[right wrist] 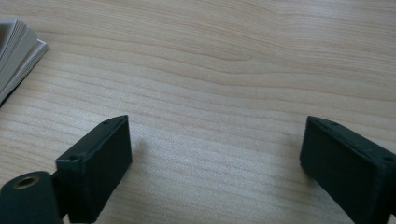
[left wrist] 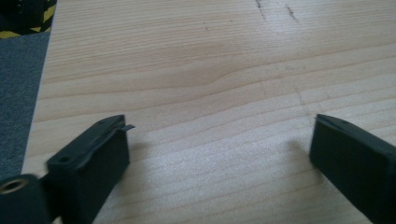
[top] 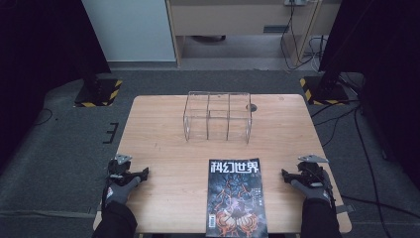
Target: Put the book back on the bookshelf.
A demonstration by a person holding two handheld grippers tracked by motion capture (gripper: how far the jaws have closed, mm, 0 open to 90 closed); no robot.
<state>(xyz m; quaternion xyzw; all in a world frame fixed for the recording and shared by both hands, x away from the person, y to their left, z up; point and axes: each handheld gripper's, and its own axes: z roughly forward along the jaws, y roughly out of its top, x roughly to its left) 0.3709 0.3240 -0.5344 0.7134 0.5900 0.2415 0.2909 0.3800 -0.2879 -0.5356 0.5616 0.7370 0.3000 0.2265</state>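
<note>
Dark-covered magazine (top: 234, 198) with white title characters lies flat between two gaping, empty tools.

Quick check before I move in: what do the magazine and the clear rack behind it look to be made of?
Magazine: paper, likely glossy cover, judging by its printed art and stacked page edges. Rack: clear, probably acrylic; the table shows through its panels.

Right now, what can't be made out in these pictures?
- Magazine: high view, its near end is cut off by the bottom edge; its small cover print is too small to read.
- Magazine's page edges: right gripper view, cut off by the left edge.
- Clear acrylic organizer: high view, contents hard to tell through the transparent walls.
</note>
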